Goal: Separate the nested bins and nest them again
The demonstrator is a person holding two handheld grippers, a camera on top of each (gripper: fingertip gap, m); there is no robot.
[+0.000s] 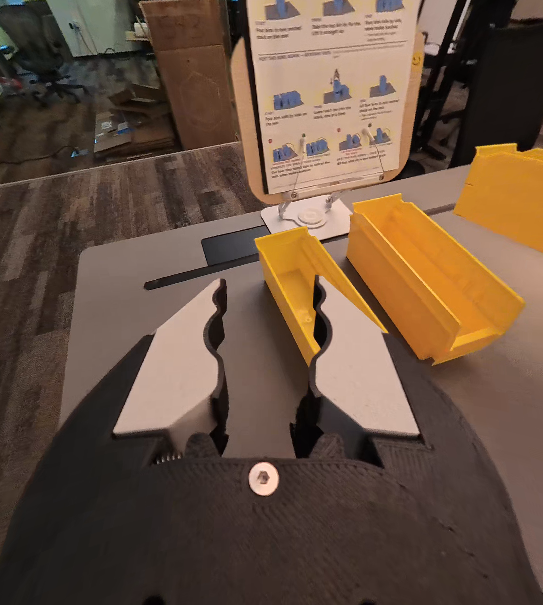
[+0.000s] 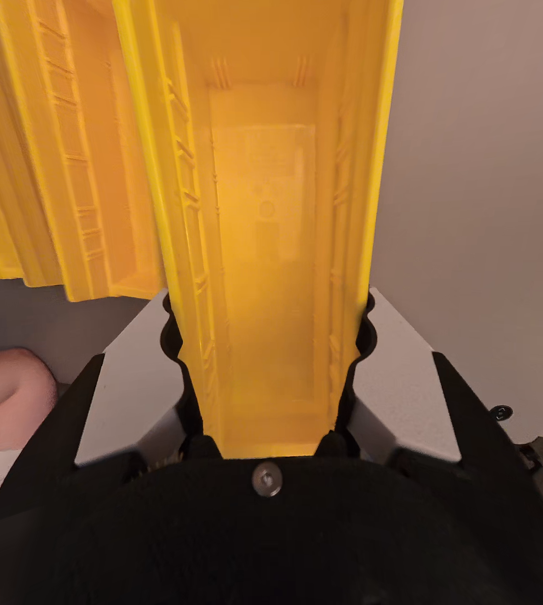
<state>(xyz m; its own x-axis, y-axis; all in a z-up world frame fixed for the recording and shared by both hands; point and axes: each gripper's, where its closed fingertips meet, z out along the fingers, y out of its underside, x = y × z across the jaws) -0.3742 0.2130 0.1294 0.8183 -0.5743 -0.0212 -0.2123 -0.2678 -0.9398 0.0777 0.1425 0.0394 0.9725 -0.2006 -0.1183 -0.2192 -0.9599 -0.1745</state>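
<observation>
Yellow bins fill both wrist views at this moment. In the right wrist view the right gripper (image 2: pixel 268 314) stands wide apart, clamped across a long yellow bin (image 2: pixel 263 212) that runs from the bottom centre of the frame to the top edge — both black pads press on the bin's outer side walls, and the camera looks straight down into its open interior. A second yellow bin (image 2: pixel 67 147) occupies the upper left of that frame, just beside the held one, over the grey table (image 2: pixel 476 163). Part of a person's arm (image 2: pixel 5 393) shows at the left edge.

In the left wrist view the left gripper (image 1: pixel 268 288) hangs at lower centre above the table's dark grey top (image 1: pixel 165 255), its jaws partly open with only table surface between them; it holds nothing. Its right finger (image 1: pixel 355 360) overlaps a small yellow bin (image 1: pixel 286 271) standing open side up at mid-frame — whether finger and bin touch cannot be told. To the right sits a larger yellow bin (image 1: pixel 427 278), apart from the small one, and another yellow bin (image 1: pixel 519 203) fills the upper right edge. Behind them, at top centre, an instruction sheet (image 1: pixel 325 98) stands on a white stand (image 1: pixel 309 219).
</observation>
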